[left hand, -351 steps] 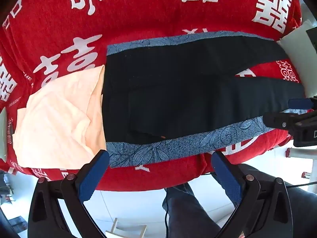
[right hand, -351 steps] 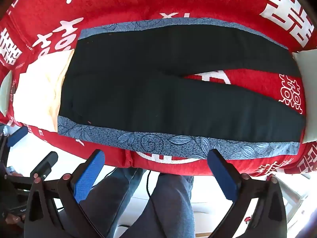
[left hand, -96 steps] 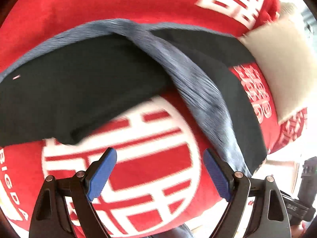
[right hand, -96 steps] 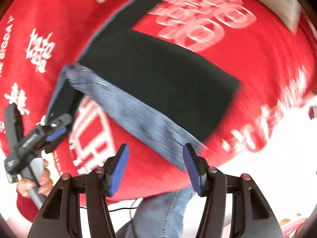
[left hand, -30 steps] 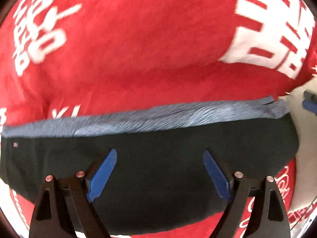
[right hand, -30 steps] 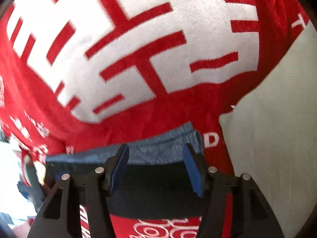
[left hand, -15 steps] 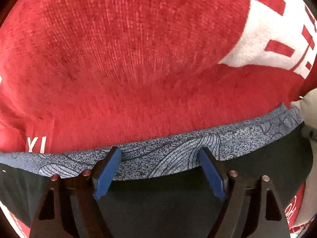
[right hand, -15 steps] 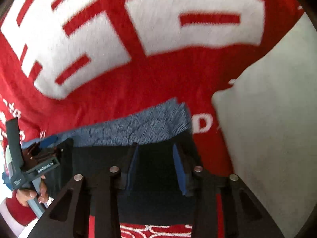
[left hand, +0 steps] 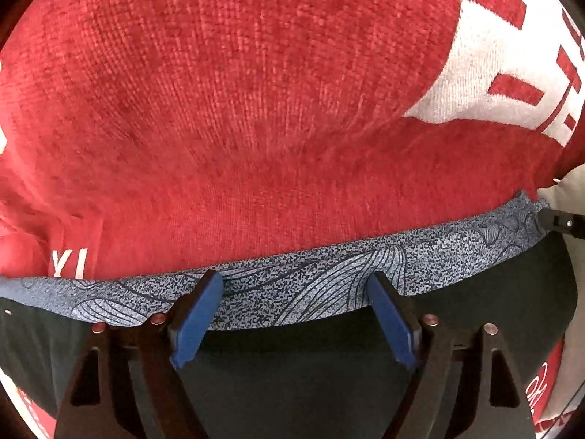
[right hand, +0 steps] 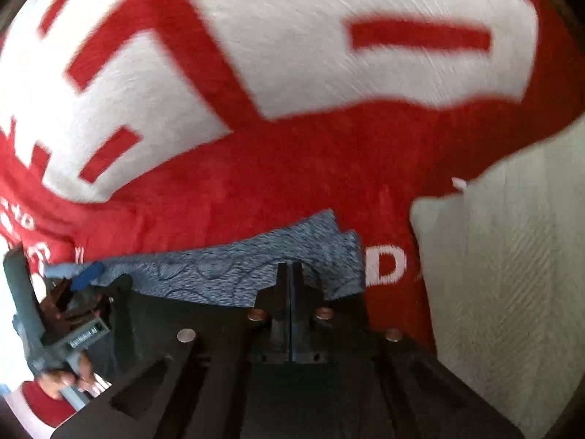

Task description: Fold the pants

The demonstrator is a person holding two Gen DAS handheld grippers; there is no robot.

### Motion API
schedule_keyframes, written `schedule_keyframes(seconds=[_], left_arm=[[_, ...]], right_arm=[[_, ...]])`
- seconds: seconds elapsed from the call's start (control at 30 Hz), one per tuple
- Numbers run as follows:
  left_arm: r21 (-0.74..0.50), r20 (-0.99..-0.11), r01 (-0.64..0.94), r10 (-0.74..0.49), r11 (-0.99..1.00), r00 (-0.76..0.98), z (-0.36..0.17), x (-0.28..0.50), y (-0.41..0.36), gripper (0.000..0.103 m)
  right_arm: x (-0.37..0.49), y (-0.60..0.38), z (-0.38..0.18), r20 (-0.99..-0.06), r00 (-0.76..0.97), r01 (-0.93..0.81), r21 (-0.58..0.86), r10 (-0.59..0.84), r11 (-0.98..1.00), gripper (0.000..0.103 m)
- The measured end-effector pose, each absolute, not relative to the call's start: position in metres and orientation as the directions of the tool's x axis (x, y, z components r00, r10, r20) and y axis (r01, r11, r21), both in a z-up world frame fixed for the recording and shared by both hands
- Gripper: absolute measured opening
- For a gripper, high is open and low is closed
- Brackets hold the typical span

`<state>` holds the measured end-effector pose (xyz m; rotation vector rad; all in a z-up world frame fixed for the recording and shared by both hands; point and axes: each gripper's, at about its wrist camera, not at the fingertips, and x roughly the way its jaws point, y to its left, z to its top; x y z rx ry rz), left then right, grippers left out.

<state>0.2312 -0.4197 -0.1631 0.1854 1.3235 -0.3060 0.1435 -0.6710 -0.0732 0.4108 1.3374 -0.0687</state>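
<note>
While its two blue pads stand wide apart, the left gripper [left hand: 294, 307] presses down on the pants [left hand: 292, 366] with nothing clamped between them. Both pad tips rest on the blue-grey patterned band [left hand: 299, 289] that runs along the far edge of the black cloth, and a stretch of that band lies flat in the gap between the pads. From the pads, the black cloth fills the view toward six o'clock, and the band runs on toward nine o'clock and up toward three o'clock, where the tip of the right gripper [left hand: 561, 221] touches its end.

In the right wrist view, the right gripper [right hand: 290, 274] has its jaws clenched tight together, with the fingers meeting in a single seam. The closed tip sits at the corner of the patterned band [right hand: 219, 270], pinching the cloth there; just how much cloth is caught is hidden by the fingers. At nine o'clock from it, the left gripper [right hand: 86, 272] and the hand [right hand: 62, 376] that holds it are in view.

Beyond the band, toward twelve o'clock in both views, lies the red blanket [left hand: 256, 109] with large white characters [right hand: 310, 36]. A pale cushion [right hand: 512, 274] lies at three o'clock of the right gripper, just beside the end of the pants.
</note>
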Motion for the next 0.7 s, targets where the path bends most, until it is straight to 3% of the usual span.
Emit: schedule_keyframes(seconds=[0.17, 0.23, 0.3, 0.57, 0.7], left_arm=[[-0.033, -0.971, 0.332, -0.108, 0.943, 0.211, -0.156, 0.232, -0.420, 0.083], [-0.030, -0.971, 0.337, -0.108, 0.941, 0.213, -0.156, 0.230, -0.418, 0.083], [-0.030, -0.971, 0.337, -0.107, 0.941, 0.214, -0.157, 0.227, -0.416, 0.083], [-0.031, -0.970, 0.333, -0.109, 0.942, 0.217, -0.165, 0.224, -0.416, 0.083], [-0.032, -0.970, 0.334, -0.110, 0.942, 0.218, -0.167, 0.223, -0.415, 0.083]], right_arm=[[0.143, -0.677, -0.056, -0.954, 0.265, 0.291, 0.214, 0.136, 0.933, 0.005], [0.141, -0.684, -0.055, -0.960, 0.258, 0.301, 0.183, 0.105, 0.936, 0.026], [0.139, -0.692, -0.057, -0.966, 0.243, 0.323, 0.160, 0.082, 0.933, 0.035], [0.147, -0.690, -0.078, -0.984, 0.159, 0.334, 0.131, 0.081, 0.933, 0.034], [0.153, -0.691, -0.080, -0.984, 0.158, 0.327, 0.131, 0.082, 0.936, 0.012]])
